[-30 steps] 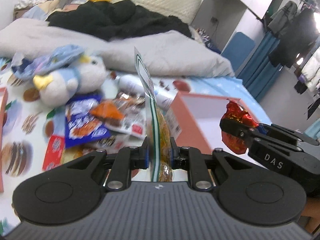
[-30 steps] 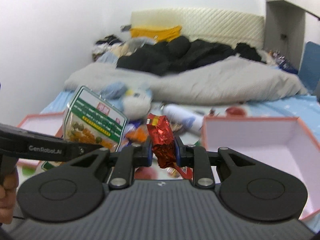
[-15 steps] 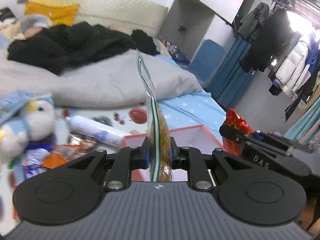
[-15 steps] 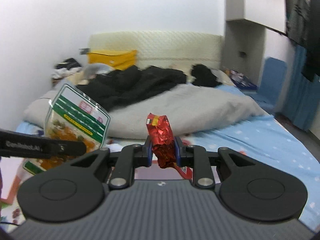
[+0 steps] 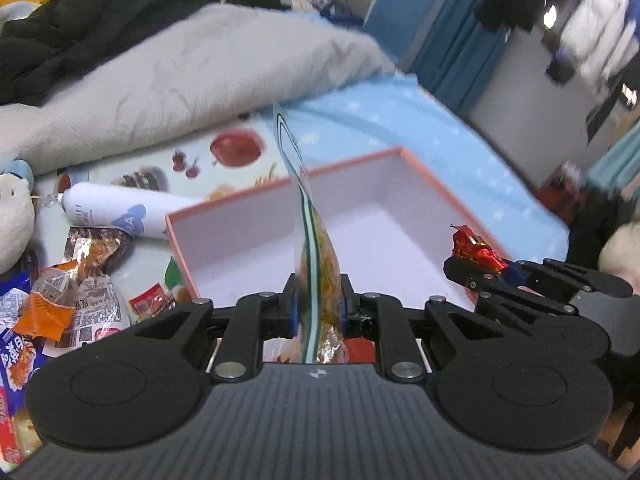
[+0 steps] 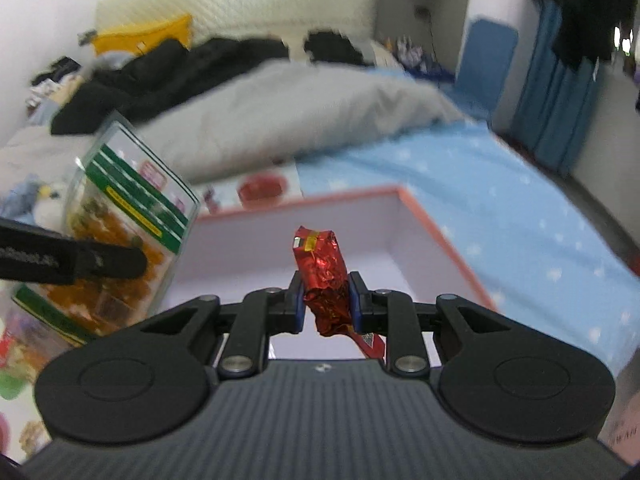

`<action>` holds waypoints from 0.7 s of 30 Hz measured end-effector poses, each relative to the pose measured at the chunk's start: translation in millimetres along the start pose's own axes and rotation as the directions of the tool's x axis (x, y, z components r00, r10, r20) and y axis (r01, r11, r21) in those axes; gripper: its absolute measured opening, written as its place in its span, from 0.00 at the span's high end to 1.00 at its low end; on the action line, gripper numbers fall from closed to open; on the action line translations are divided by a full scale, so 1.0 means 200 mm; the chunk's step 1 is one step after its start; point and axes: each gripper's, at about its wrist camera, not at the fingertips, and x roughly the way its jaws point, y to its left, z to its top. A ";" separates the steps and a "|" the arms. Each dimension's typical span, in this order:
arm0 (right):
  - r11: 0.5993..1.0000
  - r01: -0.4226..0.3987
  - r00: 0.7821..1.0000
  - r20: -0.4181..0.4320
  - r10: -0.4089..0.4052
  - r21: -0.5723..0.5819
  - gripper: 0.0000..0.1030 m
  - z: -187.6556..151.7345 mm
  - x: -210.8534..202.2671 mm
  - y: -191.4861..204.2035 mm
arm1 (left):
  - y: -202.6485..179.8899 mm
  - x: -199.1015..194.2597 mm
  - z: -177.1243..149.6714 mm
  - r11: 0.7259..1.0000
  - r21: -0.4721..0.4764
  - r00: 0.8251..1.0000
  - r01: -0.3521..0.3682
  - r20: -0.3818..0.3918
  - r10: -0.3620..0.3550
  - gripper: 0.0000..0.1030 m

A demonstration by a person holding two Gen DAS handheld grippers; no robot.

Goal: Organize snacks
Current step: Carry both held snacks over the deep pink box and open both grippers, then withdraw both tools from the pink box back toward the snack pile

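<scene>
My left gripper is shut on a clear snack bag with green stripes, seen edge-on and standing upright above the pink open box. In the right wrist view the same bag shows at the left, with the left gripper's finger across it. My right gripper is shut on a red foil snack packet, held over the box. The left wrist view shows that red packet at the right, above the box's near right corner. The box's inside looks white and bare.
Loose snack packets lie left of the box on a fruit-print sheet, beside a white tube and a plush toy. A grey duvet and black clothes lie behind. The bed's blue edge runs along the right.
Both grippers swung right from the snack pile to above the pink box and tipped downward, each keeping its packet. The box now fills the middle of both views.
</scene>
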 end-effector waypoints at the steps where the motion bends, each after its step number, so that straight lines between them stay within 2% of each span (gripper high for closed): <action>1: 1.000 -0.001 1.000 -0.020 0.001 0.006 0.74 -0.03 0.03 -0.01 | 0.00 0.02 -0.01 1.000 0.009 1.000 -0.007 -0.014 0.007 0.80; 2: 1.000 -0.004 0.999 -0.037 0.004 0.013 0.74 -0.06 0.05 -0.02 | 0.00 0.04 -0.02 1.000 0.010 1.000 -0.021 -0.019 0.022 0.76; 4: 0.999 -0.013 0.998 -0.060 0.015 0.036 0.62 -0.11 0.07 -0.04 | 0.02 0.06 -0.03 0.999 0.013 0.998 -0.046 -0.031 0.047 0.72; 6: 0.998 -0.019 0.998 -0.066 0.022 0.057 0.59 -0.13 0.09 -0.04 | 0.04 0.06 -0.04 0.998 0.004 0.998 -0.055 -0.034 0.055 0.60; 8: 0.998 -0.028 0.997 -0.069 0.032 0.061 0.59 -0.14 0.10 -0.05 | 0.06 0.06 -0.04 0.998 -0.006 0.998 -0.061 -0.032 0.061 0.53; 14: 0.997 -0.042 0.999 -0.029 0.044 0.069 0.59 -0.11 0.04 -0.05 | 0.06 -0.01 -0.02 0.999 0.000 0.999 -0.052 0.005 0.052 0.53; 21: 0.996 -0.073 0.995 0.072 0.068 0.059 0.59 -0.01 -0.15 -0.03 | 0.02 -0.20 -0.04 0.998 0.045 0.993 -0.052 0.108 0.047 0.53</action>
